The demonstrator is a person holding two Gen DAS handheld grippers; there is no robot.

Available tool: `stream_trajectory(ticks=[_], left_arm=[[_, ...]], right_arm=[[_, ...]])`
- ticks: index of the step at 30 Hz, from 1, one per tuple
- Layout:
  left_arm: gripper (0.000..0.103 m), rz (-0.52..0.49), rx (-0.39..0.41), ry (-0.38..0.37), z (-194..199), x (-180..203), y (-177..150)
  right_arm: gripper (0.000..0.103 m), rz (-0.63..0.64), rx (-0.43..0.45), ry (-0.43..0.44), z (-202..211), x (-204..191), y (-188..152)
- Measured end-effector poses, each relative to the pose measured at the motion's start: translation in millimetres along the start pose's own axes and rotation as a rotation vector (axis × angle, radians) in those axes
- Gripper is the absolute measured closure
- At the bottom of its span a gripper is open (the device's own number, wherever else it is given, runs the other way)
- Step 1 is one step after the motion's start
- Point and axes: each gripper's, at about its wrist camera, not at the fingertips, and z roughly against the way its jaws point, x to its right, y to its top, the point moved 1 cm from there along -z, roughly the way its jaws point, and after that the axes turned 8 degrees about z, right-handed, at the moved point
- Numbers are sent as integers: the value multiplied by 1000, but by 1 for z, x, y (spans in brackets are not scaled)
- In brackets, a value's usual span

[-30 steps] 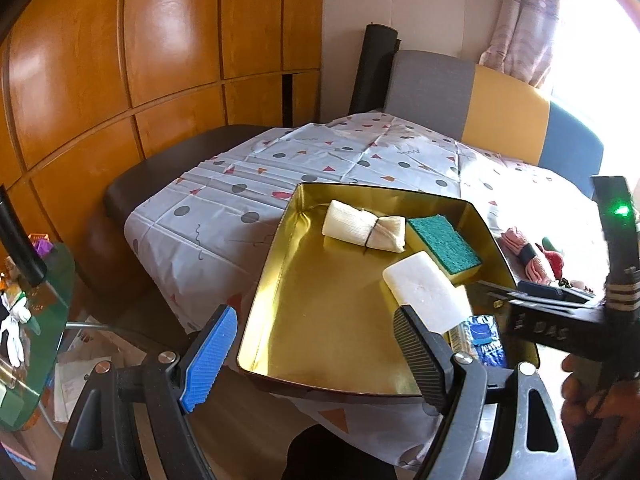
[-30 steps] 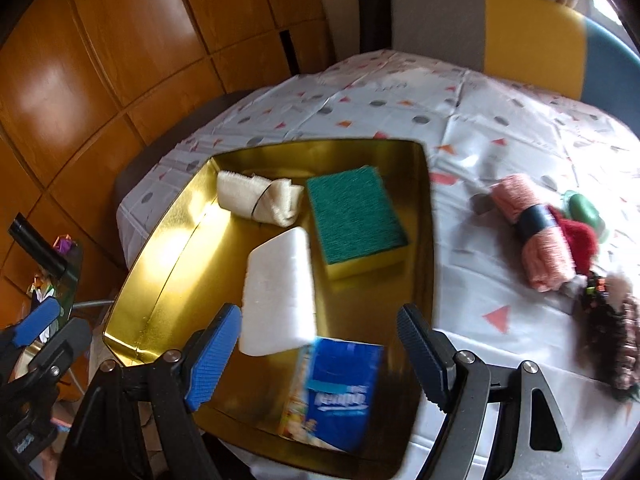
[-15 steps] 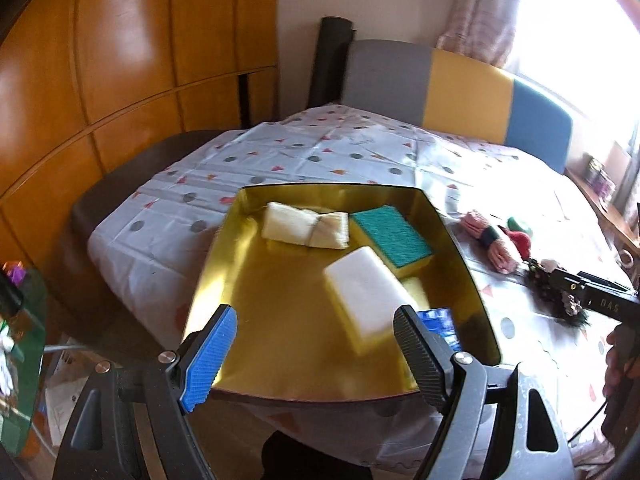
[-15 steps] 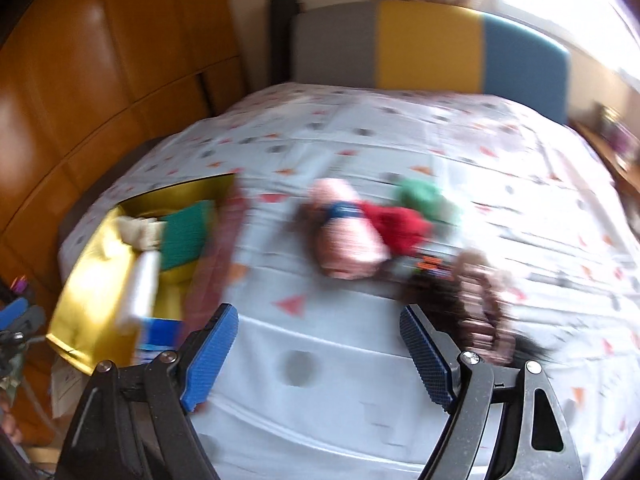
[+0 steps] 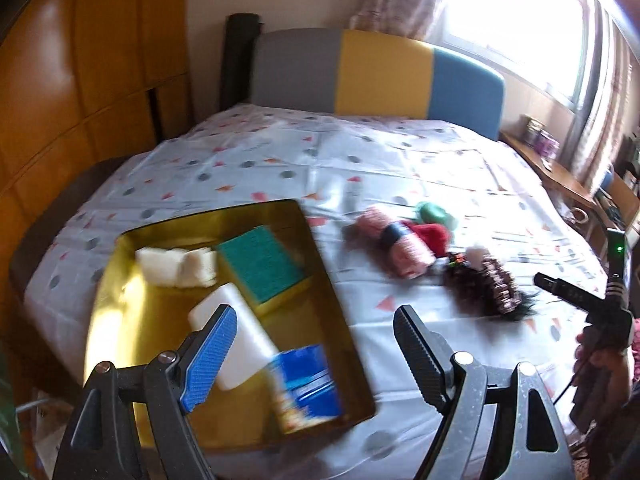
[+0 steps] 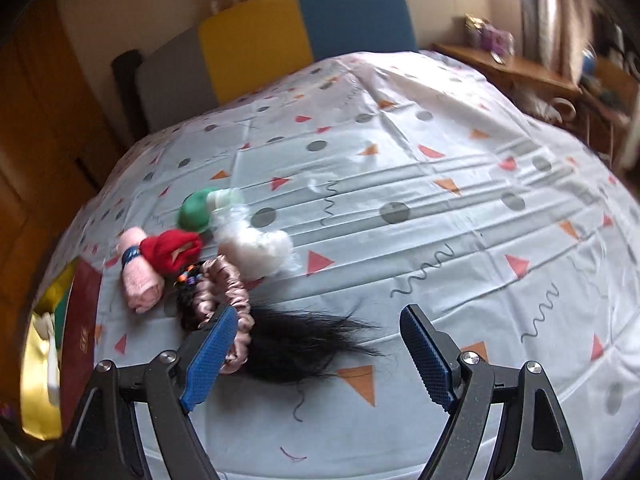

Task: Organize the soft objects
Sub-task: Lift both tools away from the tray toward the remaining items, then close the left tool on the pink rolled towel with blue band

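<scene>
1. From the left wrist view, we see our left gripper [image 5: 316, 334] released, its jaws wide apart with nothing between them, hovering over the near right part of a shiny gold rectangular metal tray [image 5: 160, 320].
2. The tray sits on a tabletop covered by a white cloth printed with grey dots and orange triangles [image 5: 360, 168]. In the tray lie a cream folded cloth bundle [image 5: 176, 266], a green-topped yellow sponge [image 5: 262, 266], a white foam block [image 5: 236, 332] and a blue tissue packet [image 5: 306, 386].
3. To the right of the tray, on the cloth, lie a pink yarn skein with a dark band [image 5: 394, 242], a red woolly piece [image 5: 432, 236], a green item [image 5: 434, 212] and a dark hairpiece [image 5: 488, 290].
4. From the right wrist view, our right gripper [image 6: 316, 334] is likewise released and empty, hovering above the black hairpiece [image 6: 304, 344] beside a pink satin scrunchie [image 6: 226, 288].
5. Beyond these lie a white fluffy ball [image 6: 256, 248], the red piece [image 6: 172, 248], the pink skein [image 6: 138, 276] and the green item [image 6: 194, 212]. The tray [image 6: 36, 392] shows at the left edge.
</scene>
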Motion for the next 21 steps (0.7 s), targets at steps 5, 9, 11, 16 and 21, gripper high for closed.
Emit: stream_trajectory(ticks=[5, 9, 11, 16, 21], left_arm=[[21, -11, -84, -43, -37, 37, 19], [21, -12, -141, -43, -71, 60, 27], [21, 5, -183, -39, -91, 67, 29], [32, 40, -243, -13, -131, 77, 35], [32, 84, -267, 11, -164, 86, 45]], right_arm=[[18, -53, 31, 13, 10, 8, 7], [18, -64, 38, 29, 13, 8, 8], [18, -63, 40, 36, 13, 6, 9], [18, -68, 42, 59, 14, 6, 11], [17, -83, 39, 78, 15, 7, 13]])
